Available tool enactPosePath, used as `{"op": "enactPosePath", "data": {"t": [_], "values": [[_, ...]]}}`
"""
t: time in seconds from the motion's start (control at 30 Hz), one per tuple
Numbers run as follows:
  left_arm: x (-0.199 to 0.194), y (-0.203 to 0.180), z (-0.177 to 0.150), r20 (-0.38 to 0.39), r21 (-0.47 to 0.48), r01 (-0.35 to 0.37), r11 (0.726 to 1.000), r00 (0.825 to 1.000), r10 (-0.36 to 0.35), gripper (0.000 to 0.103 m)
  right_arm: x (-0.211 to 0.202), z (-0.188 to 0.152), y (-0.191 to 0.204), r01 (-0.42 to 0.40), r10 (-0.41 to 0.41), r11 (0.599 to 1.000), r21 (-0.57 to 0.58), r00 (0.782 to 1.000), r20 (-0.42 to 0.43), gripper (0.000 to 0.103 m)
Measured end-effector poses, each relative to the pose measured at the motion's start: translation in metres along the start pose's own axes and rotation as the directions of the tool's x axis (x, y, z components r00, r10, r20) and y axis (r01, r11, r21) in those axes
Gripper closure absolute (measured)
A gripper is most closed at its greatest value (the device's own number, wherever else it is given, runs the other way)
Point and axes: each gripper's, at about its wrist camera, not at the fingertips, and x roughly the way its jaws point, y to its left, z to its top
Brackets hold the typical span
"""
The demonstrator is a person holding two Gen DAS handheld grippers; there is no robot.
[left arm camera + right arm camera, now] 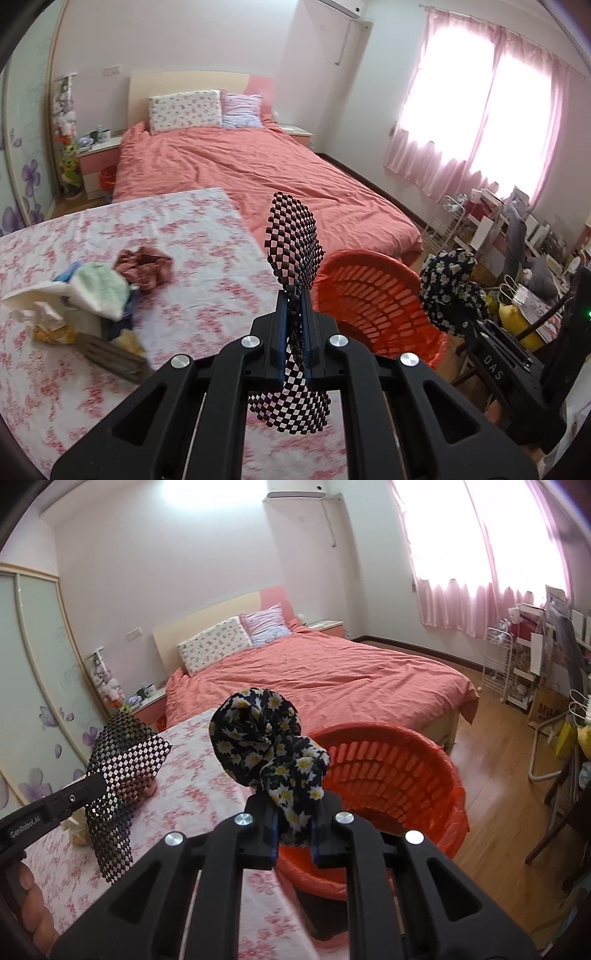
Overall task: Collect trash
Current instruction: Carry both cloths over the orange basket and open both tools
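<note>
My left gripper (294, 306) is shut on a black-and-white checkered mesh mat (293, 240) and holds it above the table edge, left of the orange basket (376, 299). It also shows in the right wrist view (122, 760). My right gripper (293, 827) is shut on a crumpled dark daisy-print cloth (258, 734), held over the near rim of the orange basket (391, 775), which is lined with an orange bag. The cloth also shows in the left wrist view (448, 288). A pile of trash (92, 295) lies on the table at the left: tissues, a green cloth, a reddish wad (144, 266).
The table (184, 236) has a pink floral cover. A bed (258, 173) with a coral quilt stands behind it. A cluttered desk and white rack (498, 664) stand at the right under the pink-curtained window. The wooden floor (498, 782) is right of the basket.
</note>
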Motion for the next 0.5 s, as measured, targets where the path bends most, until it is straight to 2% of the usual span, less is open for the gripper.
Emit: {"op": "enactPosePath", "data": {"t": [0.5], "values": [[0.058,-0.067,0.005,-0.075,0.06,0.108,0.992,0.992,-0.104,0.096,0.029,0.003,-0.059,0.06,-0.057,0.993,0.105,0.998,-0.024,0.09]]}}
